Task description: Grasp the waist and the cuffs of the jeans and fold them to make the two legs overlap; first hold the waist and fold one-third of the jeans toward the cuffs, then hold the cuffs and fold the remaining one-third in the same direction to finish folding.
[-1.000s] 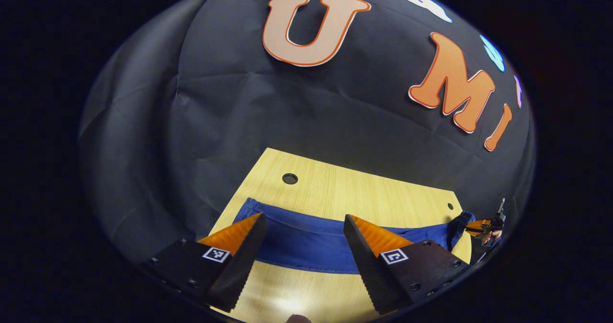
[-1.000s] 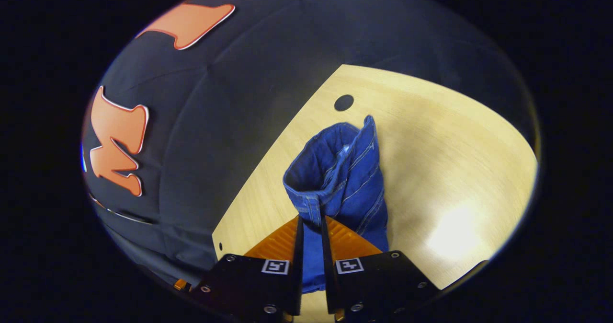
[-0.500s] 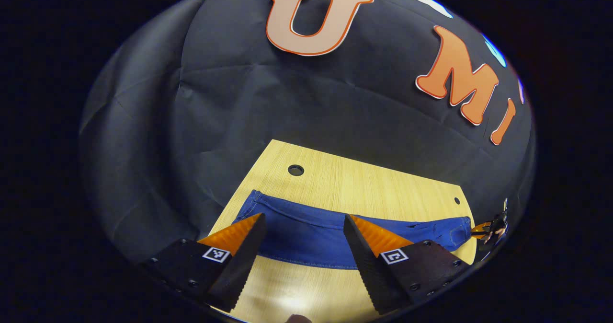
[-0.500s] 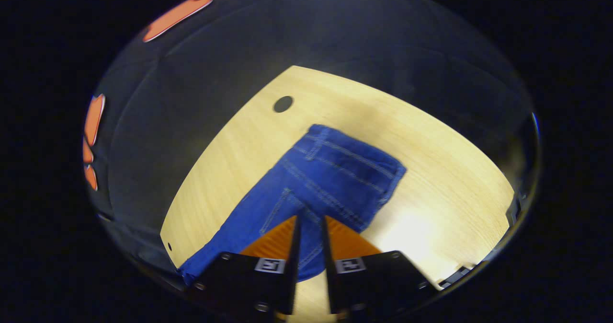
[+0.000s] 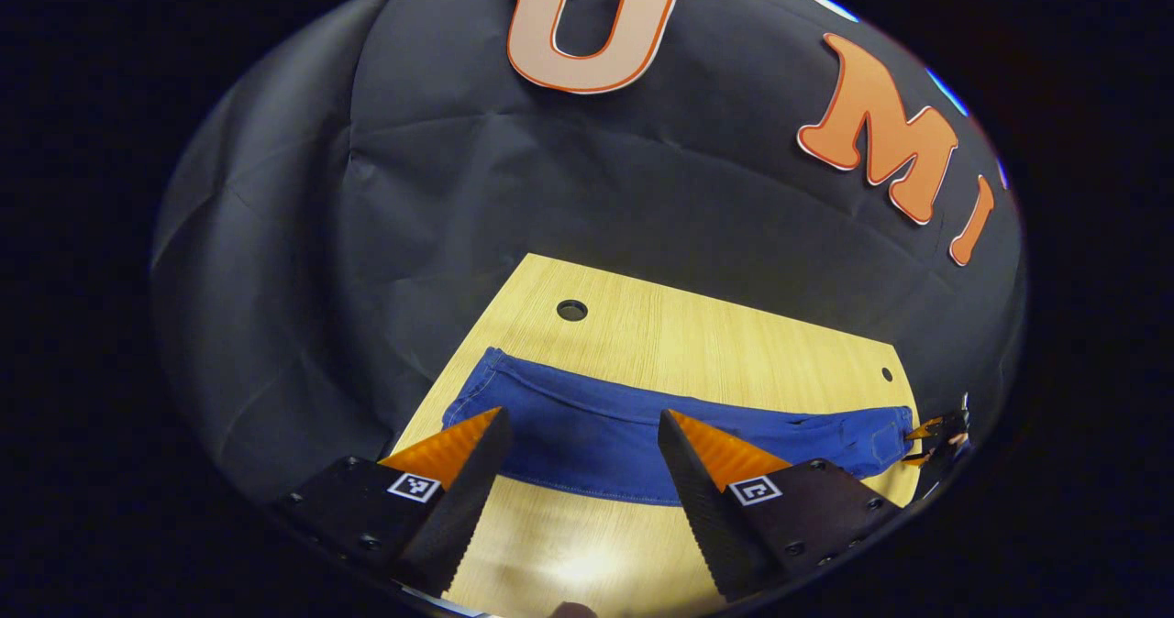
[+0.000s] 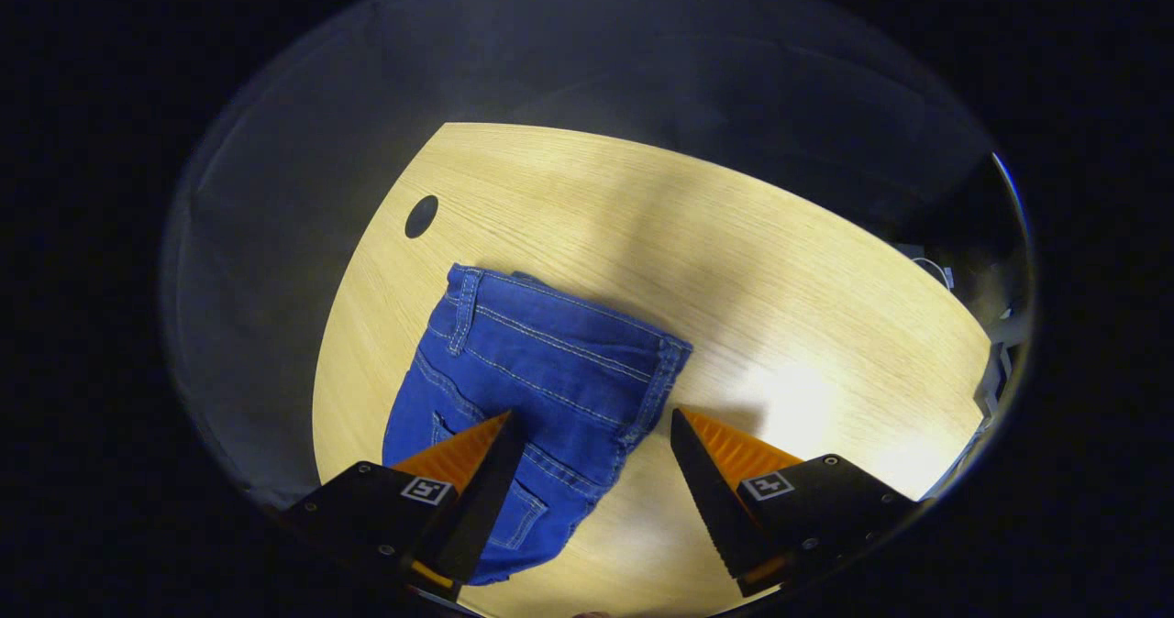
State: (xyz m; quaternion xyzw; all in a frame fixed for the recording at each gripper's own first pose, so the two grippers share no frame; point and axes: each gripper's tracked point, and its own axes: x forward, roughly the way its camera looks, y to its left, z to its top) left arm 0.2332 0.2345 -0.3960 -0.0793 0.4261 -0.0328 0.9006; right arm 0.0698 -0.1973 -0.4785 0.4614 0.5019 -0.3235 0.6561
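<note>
Lying flat on table [image 6: 825, 325]: jeans [image 6: 541, 361].

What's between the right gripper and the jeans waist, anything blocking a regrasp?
Nothing visible. The right gripper sits open right over the jeans, whose waist end lies flat on the bare table. One of its jaws overlaps the denim, the other is over wood.

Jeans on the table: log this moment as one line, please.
jeans: flat on wooden table, legs overlapped | left hand-held gripper: open above jeans | right hand-held gripper: open over waist end
</note>
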